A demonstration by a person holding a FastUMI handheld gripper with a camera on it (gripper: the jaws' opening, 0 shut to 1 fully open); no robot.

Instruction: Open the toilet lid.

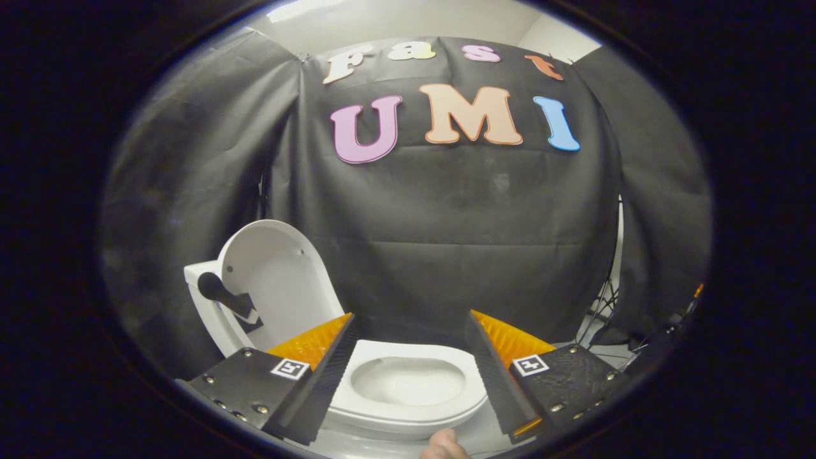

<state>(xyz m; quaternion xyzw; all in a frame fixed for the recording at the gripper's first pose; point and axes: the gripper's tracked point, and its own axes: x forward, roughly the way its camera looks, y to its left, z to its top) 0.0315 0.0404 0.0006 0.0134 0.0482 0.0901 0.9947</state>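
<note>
A white toilet stands just ahead of and below my fingers. Its lid (277, 280) is raised upright, leaning back to the left over the tank, and a dark handle piece (223, 296) sticks out from its inner face. The seat ring (408, 408) lies flat around the open bowl (408, 381), which shows between my two fingers. My gripper (408, 376) is open, fingers wide apart, touching nothing. A fingertip of a person's hand (444, 444) shows below the front rim of the seat.
Black cloth walls (446, 242) close in the booth behind and on both sides of the toilet. At the right, a stand's thin legs (602, 306) rest on the pale floor by the cloth's lower edge.
</note>
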